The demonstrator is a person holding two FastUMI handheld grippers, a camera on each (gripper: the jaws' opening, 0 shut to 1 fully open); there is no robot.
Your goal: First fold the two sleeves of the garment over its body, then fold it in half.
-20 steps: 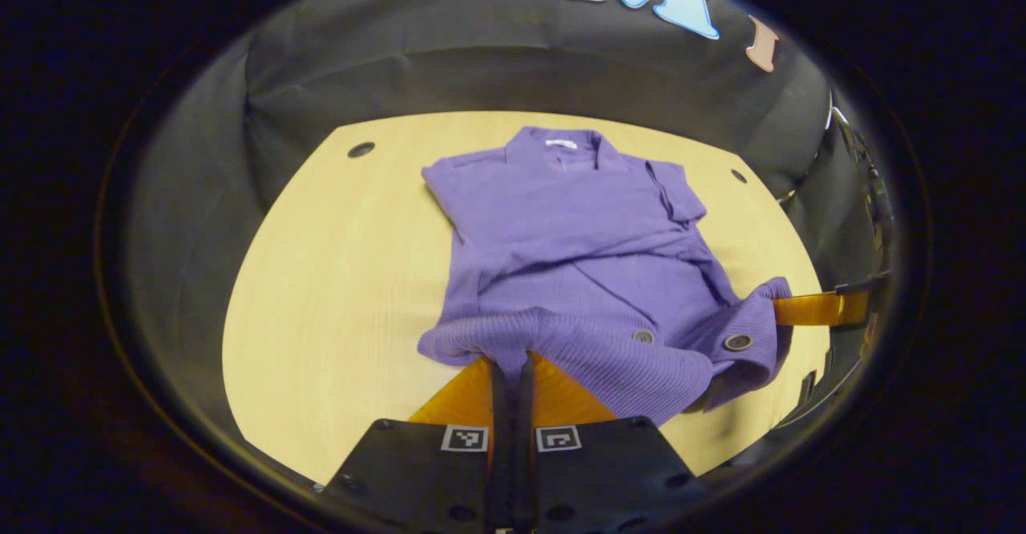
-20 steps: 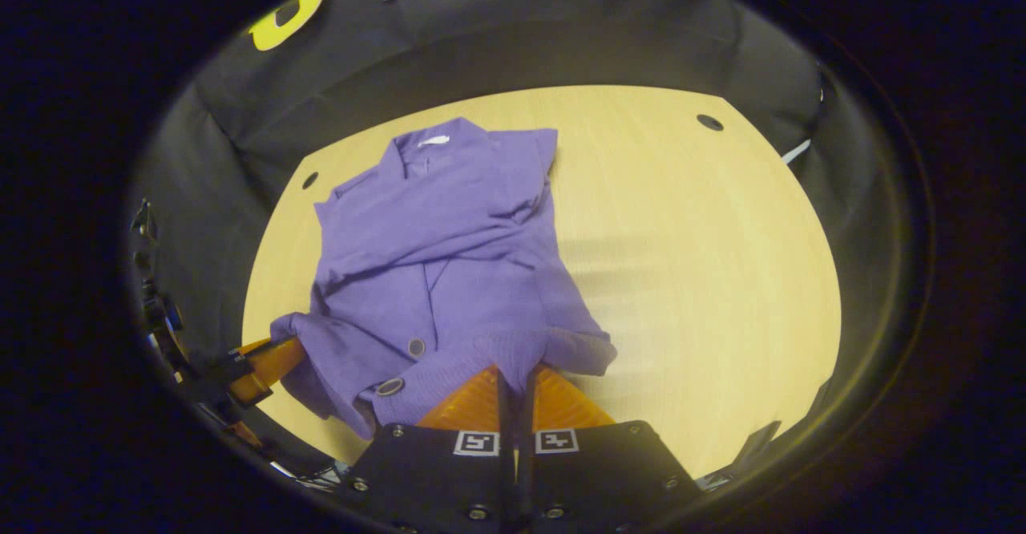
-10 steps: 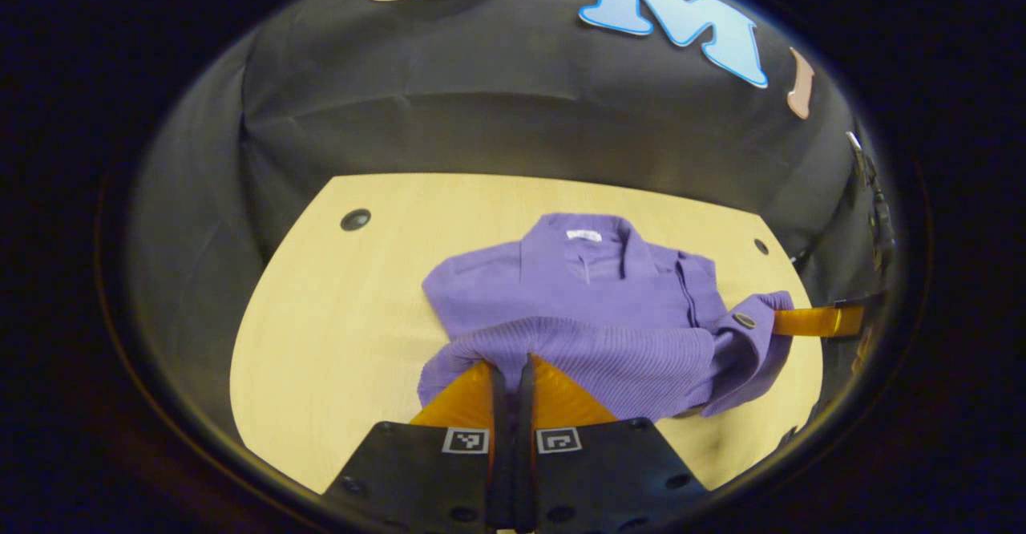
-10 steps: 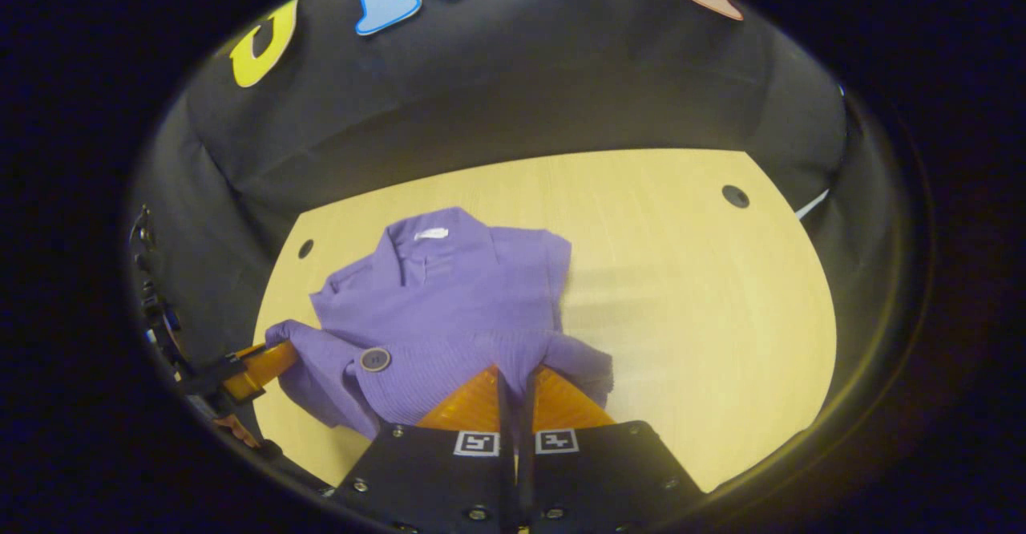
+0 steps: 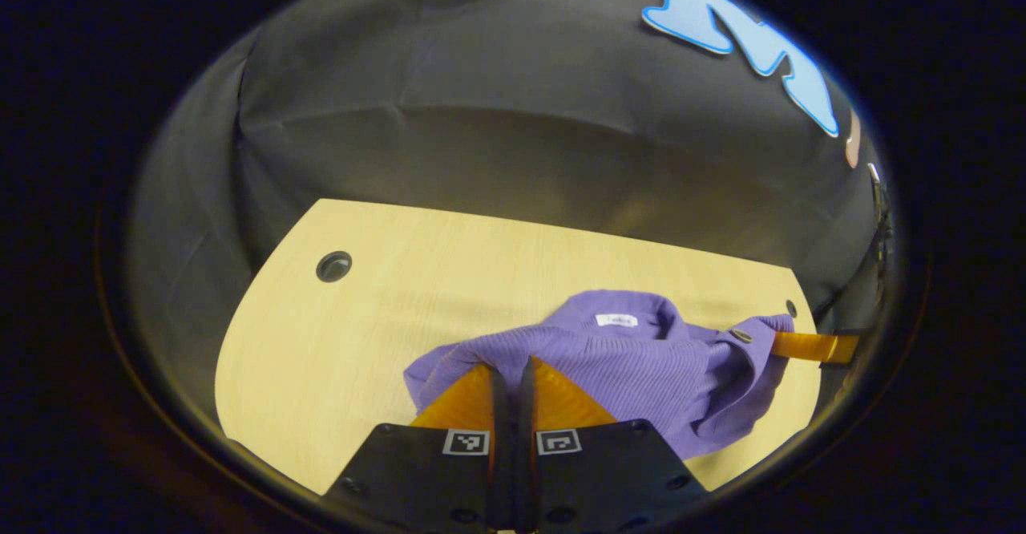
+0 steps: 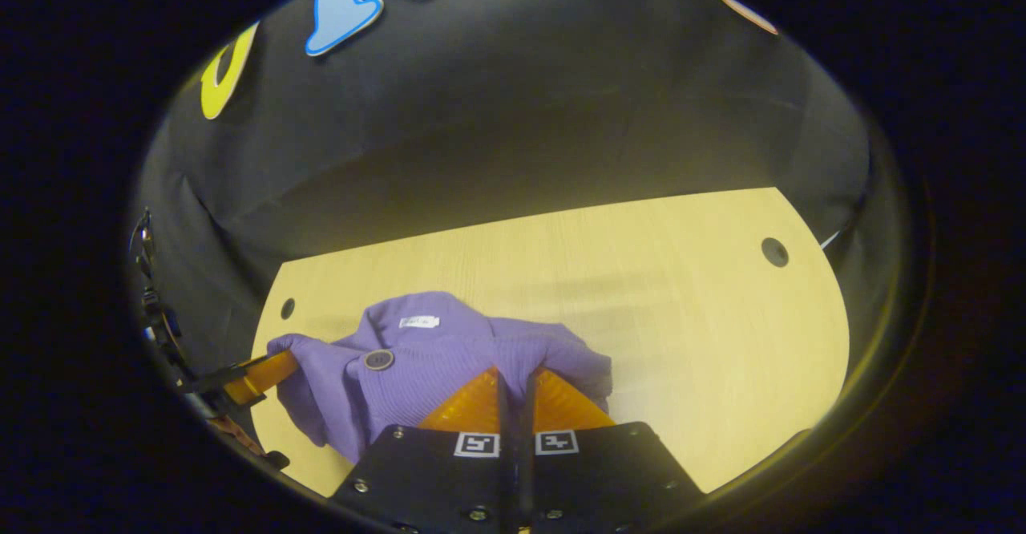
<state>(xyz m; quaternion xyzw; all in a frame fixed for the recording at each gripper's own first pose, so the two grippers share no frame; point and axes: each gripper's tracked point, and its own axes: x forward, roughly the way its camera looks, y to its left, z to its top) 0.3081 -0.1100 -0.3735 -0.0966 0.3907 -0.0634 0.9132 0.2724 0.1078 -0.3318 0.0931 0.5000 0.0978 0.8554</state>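
The left gripper has its fingers pressed together on the ribbed hem of the purple garment, and the right gripper is likewise clamped on the hem at the other corner. The raised hem is draped up over the garment's body, close to the collar with its white label. The garment lies toward the near edge of the wooden worktop.

Both views are dim, with soft overhead light on the pale table. The booth's wall stays murky. Fisheye bending curves the edges, where detail softens and darkens.
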